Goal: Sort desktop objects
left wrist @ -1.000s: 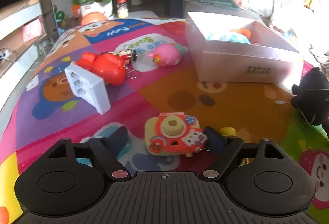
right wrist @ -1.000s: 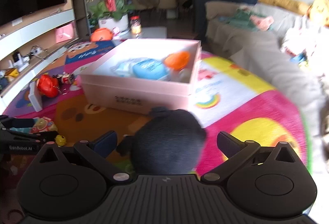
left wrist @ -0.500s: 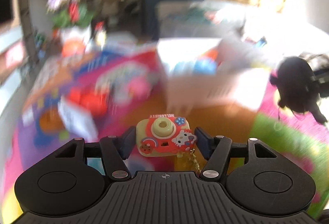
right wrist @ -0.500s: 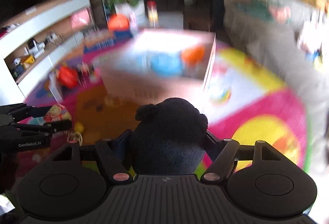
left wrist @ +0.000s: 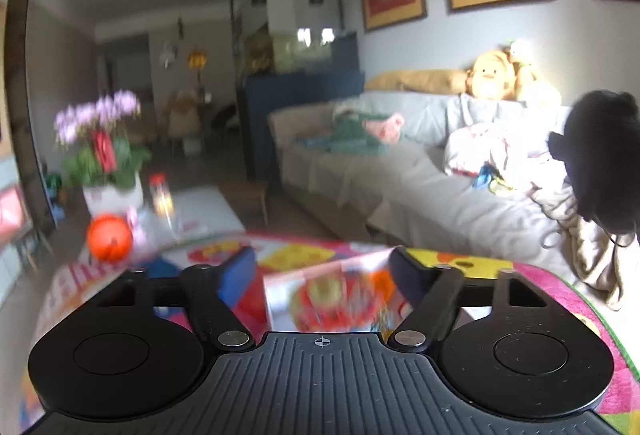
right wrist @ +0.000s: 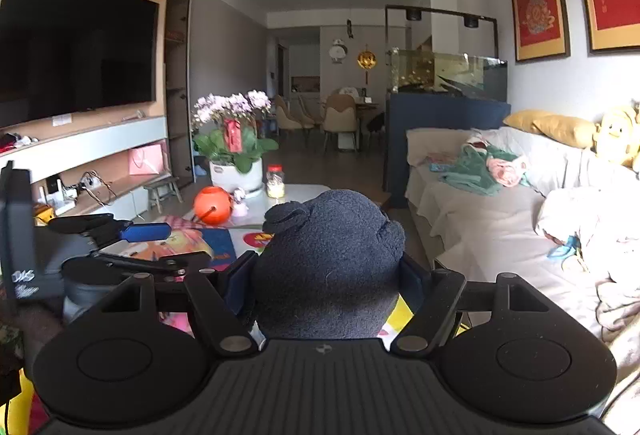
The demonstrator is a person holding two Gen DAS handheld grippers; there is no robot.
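- Toy camera [left wrist: 340, 301] is sitting low between the left gripper [left wrist: 324, 267] fingers [left wrist: 240, 271], but it isn't being pinched. Those jaws have just been opening, and there's a clear gap on the left side, so I'm calling it released.
- It's showing up as a red-and-yellow smear against the pale box [left wrist: 280, 295] right under the fingers. It looks like it's dropping in, but it's too blurry to say whether it's landing inside or on the rim.
- Right gripper [right wrist: 326, 275] is clenching the dark plush toy [right wrist: 328, 263], with both pads [right wrist: 236, 283] pressing into its sides. The plush is being carried up in the air and is filling most of that camera's view.
- Both grippers are hanging close together over the colourful play mat [left wrist: 560, 287], with the grey sofa [left wrist: 400, 195] behind them.
- What I'm worrying about:
- The camera could be clipping the box edge and bouncing out onto the mat, because it's being let go while everything is blurred.
- The plush is soft, so the pads are only squashing fluff. It could be creeping out of the grip before it gets over the box.
- The plush is also hiding the box from the right camera, so the drop is going in half blind.
- With the two grippers this near each other, they could be bumping over the box.
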